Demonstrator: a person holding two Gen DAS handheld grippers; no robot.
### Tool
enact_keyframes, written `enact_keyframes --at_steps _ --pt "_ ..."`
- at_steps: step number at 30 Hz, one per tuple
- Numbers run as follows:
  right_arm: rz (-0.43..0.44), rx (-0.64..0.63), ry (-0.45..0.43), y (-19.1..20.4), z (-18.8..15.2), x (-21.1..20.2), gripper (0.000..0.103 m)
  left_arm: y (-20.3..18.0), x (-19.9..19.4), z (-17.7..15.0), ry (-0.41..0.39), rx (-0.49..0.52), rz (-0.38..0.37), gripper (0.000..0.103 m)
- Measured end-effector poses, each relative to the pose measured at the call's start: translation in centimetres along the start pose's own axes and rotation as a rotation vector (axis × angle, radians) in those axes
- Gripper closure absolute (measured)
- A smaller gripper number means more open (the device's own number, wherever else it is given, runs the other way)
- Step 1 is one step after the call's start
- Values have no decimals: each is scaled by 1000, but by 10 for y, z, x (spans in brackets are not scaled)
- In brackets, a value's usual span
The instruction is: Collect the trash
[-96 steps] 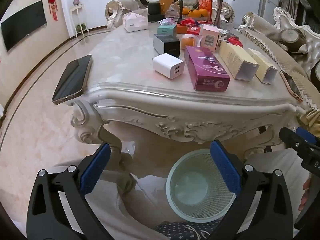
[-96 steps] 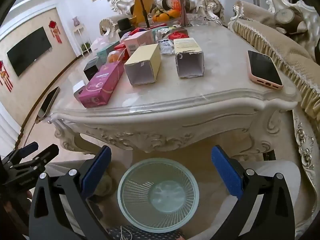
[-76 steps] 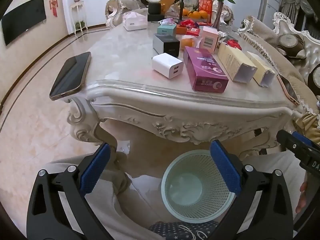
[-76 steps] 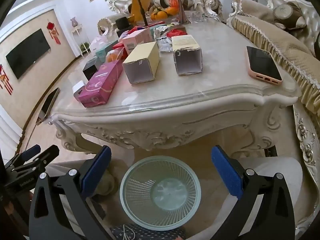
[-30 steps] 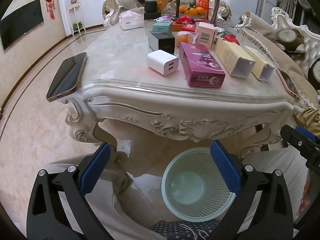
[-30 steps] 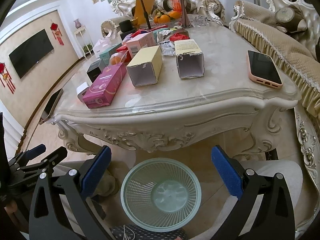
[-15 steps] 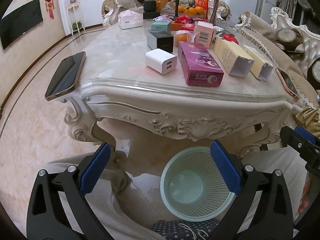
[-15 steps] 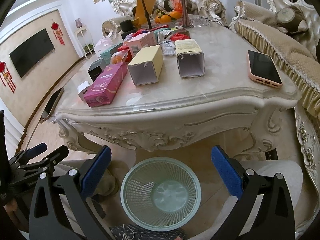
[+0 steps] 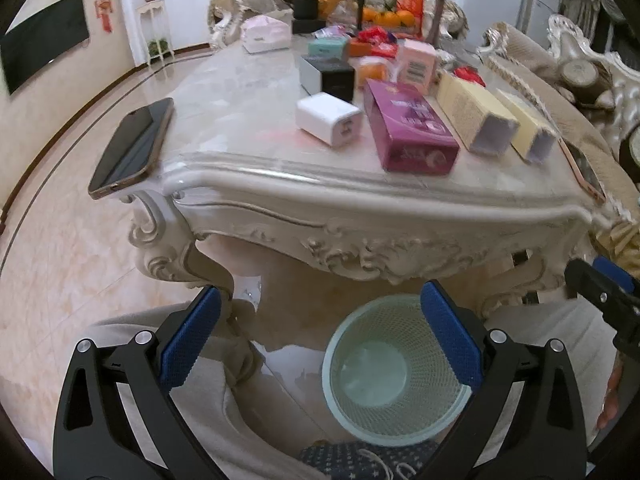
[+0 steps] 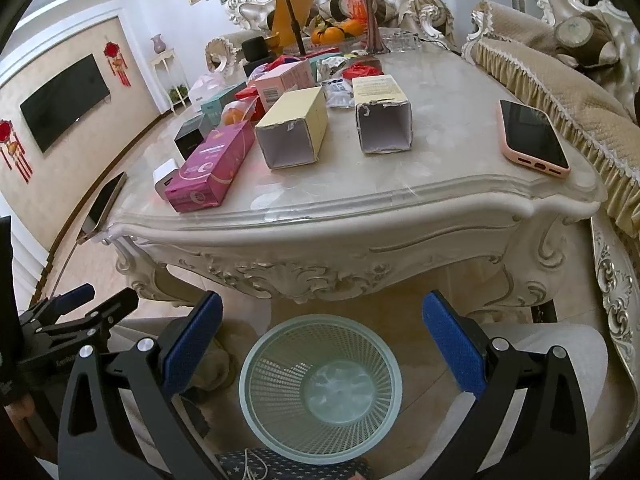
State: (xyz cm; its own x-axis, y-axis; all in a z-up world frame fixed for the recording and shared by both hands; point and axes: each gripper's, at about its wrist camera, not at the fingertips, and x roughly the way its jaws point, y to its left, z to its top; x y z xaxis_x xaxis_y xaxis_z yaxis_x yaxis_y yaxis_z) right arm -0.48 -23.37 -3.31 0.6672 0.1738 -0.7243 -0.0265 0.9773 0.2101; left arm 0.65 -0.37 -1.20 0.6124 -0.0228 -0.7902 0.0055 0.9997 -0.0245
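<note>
We are holding both tongs low in front of the marble tabletop. Left tongs released, nothing between the pads; right tongs likewise spread wide and empty. The mesh wastebasket is sitting at lower centre of each frame, on the floor below the table edge, likely so trash drops straight in. Two torn-open yellow cartons and a magenta box are lying at mid-frame, nearest our edge; nothing collected yet.
</note>
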Motion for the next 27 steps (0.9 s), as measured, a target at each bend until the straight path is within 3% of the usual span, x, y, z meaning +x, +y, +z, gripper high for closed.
enact_keyframes --at_steps 5,7,13,17,27 --pt "-28 -1 -121 -18 45 -2 7 30 -2 45 -164 -179 -55 6" --pt "-34 13 -150 -28 65 2 7 32 8 65 -173 -209 -52 6" --pt "-7 -4 -123 -39 104 39 7 24 57 103 -127 -244 25 6" --pt "-14 -23 -109 -37 117 59 7 17 74 109 -100 -312 29 6" --pt "-28 -98 -61 -33 134 83 7 6 88 110 -69 -364 188 6"
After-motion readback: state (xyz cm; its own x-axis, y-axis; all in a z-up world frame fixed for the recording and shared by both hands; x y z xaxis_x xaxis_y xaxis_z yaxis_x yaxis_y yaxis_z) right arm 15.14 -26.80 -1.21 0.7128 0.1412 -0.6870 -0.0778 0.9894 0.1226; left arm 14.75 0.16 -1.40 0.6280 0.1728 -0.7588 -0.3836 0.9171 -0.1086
